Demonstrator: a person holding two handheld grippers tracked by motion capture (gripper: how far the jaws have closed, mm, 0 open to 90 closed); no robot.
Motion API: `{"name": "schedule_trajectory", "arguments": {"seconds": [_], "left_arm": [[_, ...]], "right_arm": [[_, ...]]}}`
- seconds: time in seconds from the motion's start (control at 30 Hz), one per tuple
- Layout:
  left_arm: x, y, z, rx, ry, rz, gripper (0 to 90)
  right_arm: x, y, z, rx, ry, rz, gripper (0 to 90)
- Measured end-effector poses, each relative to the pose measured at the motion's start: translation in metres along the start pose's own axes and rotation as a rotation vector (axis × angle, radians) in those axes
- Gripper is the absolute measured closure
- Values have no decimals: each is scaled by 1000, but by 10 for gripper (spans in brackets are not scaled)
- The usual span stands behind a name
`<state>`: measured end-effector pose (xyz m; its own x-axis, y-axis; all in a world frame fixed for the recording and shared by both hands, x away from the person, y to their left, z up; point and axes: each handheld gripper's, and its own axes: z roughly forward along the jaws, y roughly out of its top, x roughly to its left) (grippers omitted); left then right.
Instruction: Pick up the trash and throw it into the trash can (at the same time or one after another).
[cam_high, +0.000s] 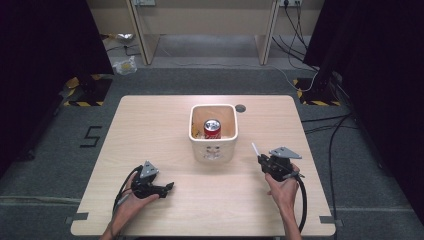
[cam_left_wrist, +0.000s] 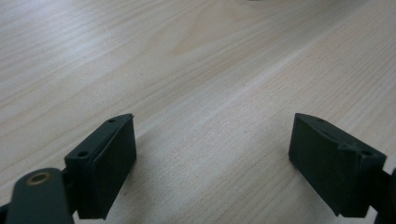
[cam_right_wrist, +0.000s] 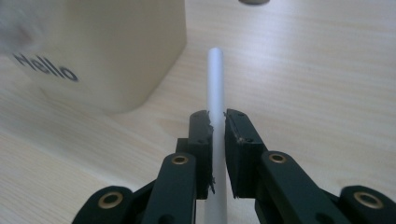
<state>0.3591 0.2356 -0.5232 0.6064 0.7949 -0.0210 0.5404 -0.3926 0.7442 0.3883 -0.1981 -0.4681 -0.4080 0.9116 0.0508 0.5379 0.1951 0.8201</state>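
A lab: black curtains (cam_high: 45, 45), hazard-taped stands (cam_high: 82, 90), floor cables (cam_high: 330, 125) around a table (cam_high: 150, 130).

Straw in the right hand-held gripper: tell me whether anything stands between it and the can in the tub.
Nothing visible stands in between. The right hand-held gripper holds the white straw above bare table, right of the cream tub. The red can stands upright inside, its top uncovered; only the tub's wall must be cleared.

A red can (cam_high: 212, 128) stands inside the cream bin (cam_high: 197, 141) on the wooden table (cam_high: 150, 130)
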Motion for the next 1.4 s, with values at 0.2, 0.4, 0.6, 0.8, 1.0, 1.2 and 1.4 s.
{"name": "schedule_trajectory", "arguments": {"seconds": [0.2,0.4,0.6,0.8,1.0,1.2,1.4], "left_arm": [[0,0,0,0,0,0,140],[0,0,0,0,0,0,140],[0,0,0,0,0,0,140],[0,0,0,-2,1,-1,140],[0,0,0,-2,0,-1,140],[0,0,0,-2,0,-1,140],[0,0,0,-1,0,-1,140]], "right_arm": [[-2,15,-11,-53,13,18,811],[1,31,-21,-101,35,13,811],[6,50,-30,-134,51,-8,811],[16,76,-37,-170,65,-45,811],[28,95,-33,-177,88,-80,810],[41,114,-24,-158,120,-105,810],[53,131,-14,-143,139,-133,809]]}}
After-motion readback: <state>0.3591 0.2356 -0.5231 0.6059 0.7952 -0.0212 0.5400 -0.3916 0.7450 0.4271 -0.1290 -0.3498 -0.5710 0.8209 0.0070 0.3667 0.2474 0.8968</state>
